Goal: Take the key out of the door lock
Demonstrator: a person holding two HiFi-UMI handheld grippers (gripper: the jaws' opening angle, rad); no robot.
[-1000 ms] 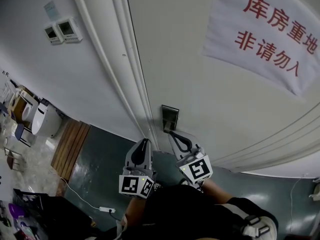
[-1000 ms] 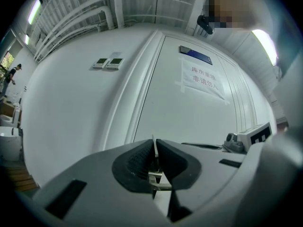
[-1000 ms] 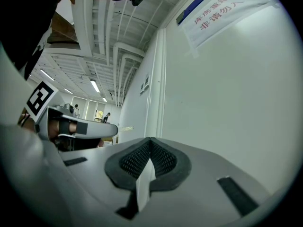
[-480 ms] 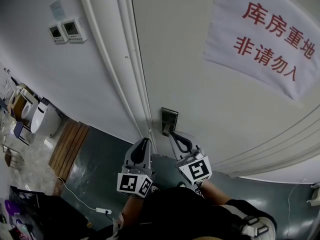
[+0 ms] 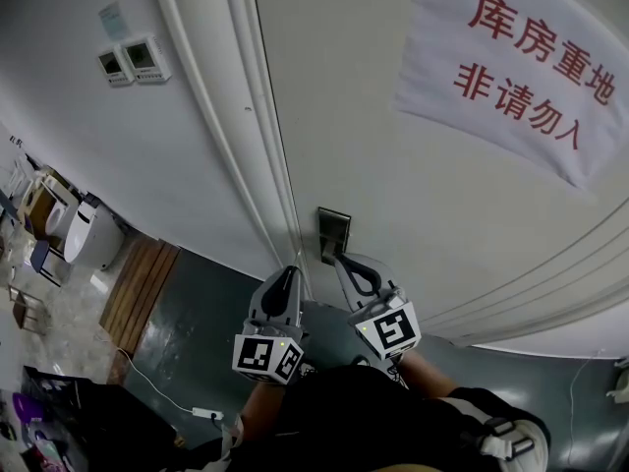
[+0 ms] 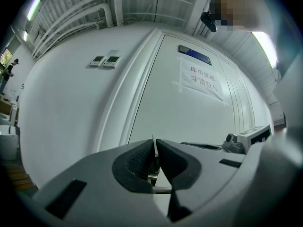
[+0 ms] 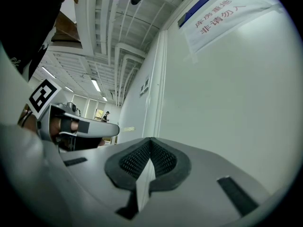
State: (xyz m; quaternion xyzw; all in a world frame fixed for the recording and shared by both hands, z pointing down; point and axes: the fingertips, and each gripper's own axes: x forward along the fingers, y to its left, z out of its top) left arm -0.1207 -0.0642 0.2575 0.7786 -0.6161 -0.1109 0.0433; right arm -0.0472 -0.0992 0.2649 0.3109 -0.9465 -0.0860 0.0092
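Observation:
A thin metal key (image 6: 153, 148) stands edge-on between the pads of my left gripper (image 6: 154, 144), which is shut on it. Its pale tip (image 7: 124, 128) pokes out of that gripper in the right gripper view, clear of the door. In the head view the left gripper (image 5: 292, 271) points at the door frame, left of and a little below the dark lock plate (image 5: 334, 226). My right gripper (image 5: 339, 262) hovers just under that plate. Its pads (image 7: 163, 160) meet with nothing between them.
The white door (image 5: 393, 165) bears a paper sign (image 5: 511, 77) with red characters. Its moulded frame (image 5: 260, 165) runs along the left. Two wall control panels (image 5: 128, 59) hang further left. On the floor are a wooden panel (image 5: 138, 288), white appliances (image 5: 74, 232) and a power strip (image 5: 204, 413).

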